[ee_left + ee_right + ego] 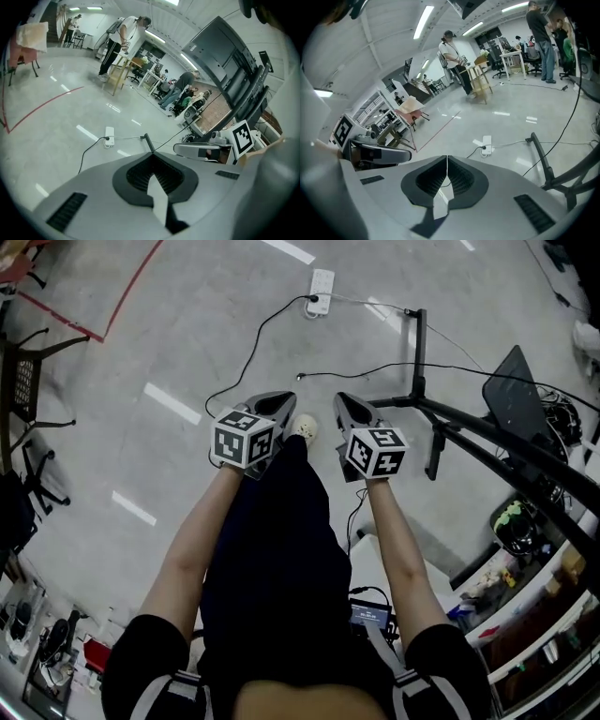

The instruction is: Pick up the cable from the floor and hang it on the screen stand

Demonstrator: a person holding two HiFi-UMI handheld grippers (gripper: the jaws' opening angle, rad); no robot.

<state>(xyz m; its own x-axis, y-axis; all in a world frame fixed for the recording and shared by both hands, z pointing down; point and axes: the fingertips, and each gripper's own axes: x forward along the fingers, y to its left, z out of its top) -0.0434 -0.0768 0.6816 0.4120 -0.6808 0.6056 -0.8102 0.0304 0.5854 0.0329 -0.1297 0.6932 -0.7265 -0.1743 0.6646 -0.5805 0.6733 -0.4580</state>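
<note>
Cable (pixel 255 341), black, lies loose on the floor (pixel 187 343). Its near end curls just beside the left gripper (pixel 279 405), and the rest runs away in a long bend to a white power strip (pixel 321 289). Neither gripper touches it.

Nearest, the person's bare arms reach forward and down, a gripper in each hand. The left gripper's jaws are clenched tip to tip with nothing between them. The right gripper (pixel 349 407) is clenched empty too. A pale shoe (pixel 305 427) shows between the two grippers.

In the left gripper view the cable (pixel 90 147) curves across the floor ahead to the power strip (pixel 108 137).

Right of the right gripper stands the black stand (pixel 419 352); its foot rests on the floor near the power strip, and its dark screen (pixel 514 395) is farther right. A red line (pixel 131 287) crosses the far floor at the left.
</note>
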